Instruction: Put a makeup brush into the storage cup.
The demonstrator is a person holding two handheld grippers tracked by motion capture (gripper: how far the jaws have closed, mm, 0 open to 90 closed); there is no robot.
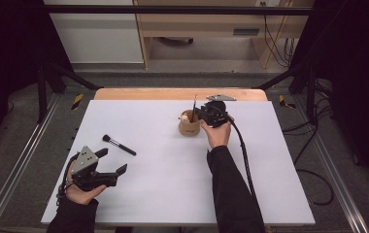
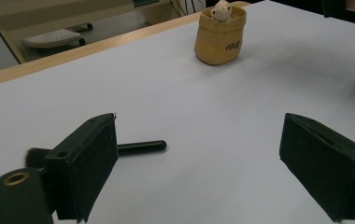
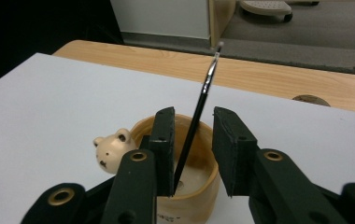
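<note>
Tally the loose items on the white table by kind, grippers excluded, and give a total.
Brushes: 2 — a thick black makeup brush lying flat near the left gripper, and a thin brush standing in the holder between the right gripper fingers.
Brush holders: 1 — a tan cup with a bear figure.
Total: 3

You are looking at two brushes: one thin brush (image 3: 199, 116) standing tilted in the cup, and one thick makeup brush (image 1: 118, 144) lying flat on the table (image 1: 163, 184). You are seeing one tan cup (image 1: 189, 127), and it is carrying one small bear figure (image 3: 111, 151) on its rim. You are holding two grippers, the left gripper (image 1: 113, 165) and the right gripper (image 1: 198, 112), one in each hand.
</note>
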